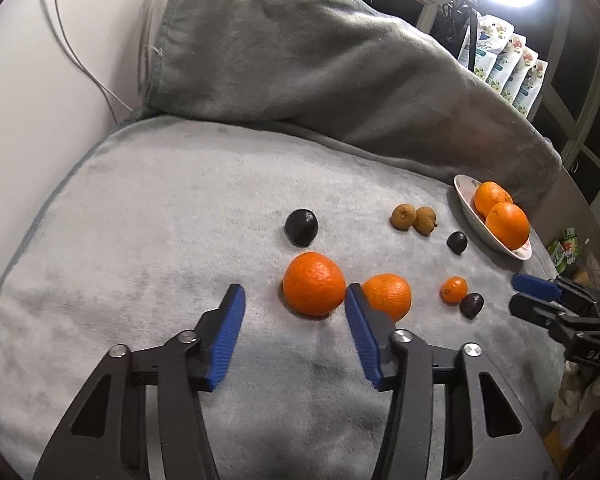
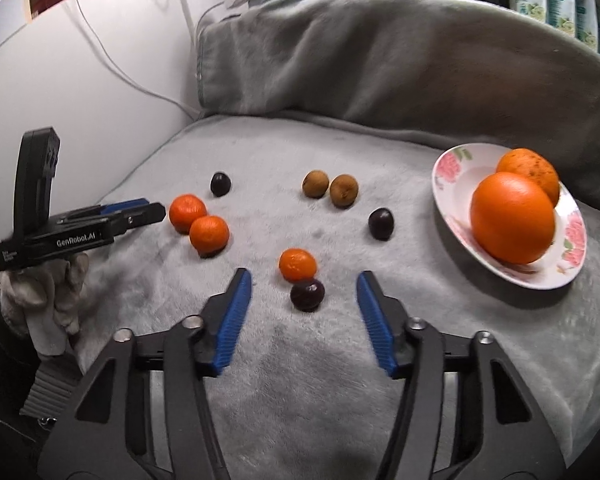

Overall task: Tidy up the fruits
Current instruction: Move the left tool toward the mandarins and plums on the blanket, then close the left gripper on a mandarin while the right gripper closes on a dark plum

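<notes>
1. Grey fleece blanket (image 1: 160, 240) covers the whole work surface and rises into a rumpled fold at the back; it is soft and napped, so round fruit sits in shallow dents rather than rolling freely.
2. Landmark: the flowered plate (image 2: 452, 168), glossy china with a shallow rim. Two large oranges (image 2: 512, 216) already lie on it, touching each other.
3. Left of the plate, on the blanket: a dark plum (image 2: 381, 223) nearest, two dull brown fruits (image 2: 330, 187) side by side beyond it, then a small mandarin (image 2: 297, 265) touching another dark plum (image 2: 307, 295), and farthest left two mandarins (image 2: 198, 220) pressed together with a third plum (image 2: 220, 183) behind them.
4. The left tongs (image 1: 294, 300) stand partly open and hold nothing; the larger mandarin (image 1: 314, 284) lies just ahead of the gap, with the right-hand tip close beside it.
5. The right tongs (image 2: 304, 282) are likewise partly open and empty, with the plum and small mandarin lying just past the ribbed blue tips.
6. Judgement: both are lining up for a pick. For a clean one, centre a single fruit between the pads, since each target touches a neighbour. Close gently, as the plum skin looks smooth and slippery, the mandarin peel dimpled and easier to hold.
</notes>
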### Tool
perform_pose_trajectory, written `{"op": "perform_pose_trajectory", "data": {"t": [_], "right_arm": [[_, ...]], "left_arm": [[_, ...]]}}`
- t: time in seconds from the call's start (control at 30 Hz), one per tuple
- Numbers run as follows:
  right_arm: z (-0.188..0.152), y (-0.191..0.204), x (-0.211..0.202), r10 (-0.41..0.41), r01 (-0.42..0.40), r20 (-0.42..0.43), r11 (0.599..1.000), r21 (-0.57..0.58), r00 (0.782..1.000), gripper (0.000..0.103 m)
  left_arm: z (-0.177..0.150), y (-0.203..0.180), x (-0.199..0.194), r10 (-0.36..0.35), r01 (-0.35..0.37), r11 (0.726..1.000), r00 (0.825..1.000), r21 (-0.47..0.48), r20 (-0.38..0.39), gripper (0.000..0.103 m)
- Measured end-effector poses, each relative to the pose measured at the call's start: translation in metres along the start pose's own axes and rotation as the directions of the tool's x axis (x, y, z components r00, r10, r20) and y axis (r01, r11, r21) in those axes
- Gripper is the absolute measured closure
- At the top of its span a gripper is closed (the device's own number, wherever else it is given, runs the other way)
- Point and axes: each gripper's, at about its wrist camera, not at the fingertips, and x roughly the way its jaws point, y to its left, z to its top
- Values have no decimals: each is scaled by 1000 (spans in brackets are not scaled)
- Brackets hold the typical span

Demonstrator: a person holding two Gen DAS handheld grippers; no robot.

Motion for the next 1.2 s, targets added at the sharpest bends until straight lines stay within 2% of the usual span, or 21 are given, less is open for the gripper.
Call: {"op": "perform_pose_trajectory", "data": {"t": [0.2,0.53,0.63,0.83,0.97,1.2], "right_arm": [[-2,-1,9,5,-5,-26,1000,5,1000,57],[-2,-5,25,17,-16,-65,1000,18,998,61],[-2,-5,31,24,-22,-83,1000,21,996,66],[-3,-6,39,19,-17,-102,1000,24,995,66],[-4,-5,41,23,-21,-108,1000,20,994,71],[-4,-1,44,21,-20,-115,1000,8,993,78]], "left_arm": [[1,-5,8,-5,5,1000,1000,10,-19,55],[4,-5,22,-16,17,1000,999,4,-46,56],[5,-6,24,-21,21,1000,998,4,-52,55],[3,-10,30,-30,32,999,996,21,-79,56],[4,-10,33,-27,29,999,996,22,-85,64],[4,-10,34,-33,35,999,996,22,-86,65]]}}
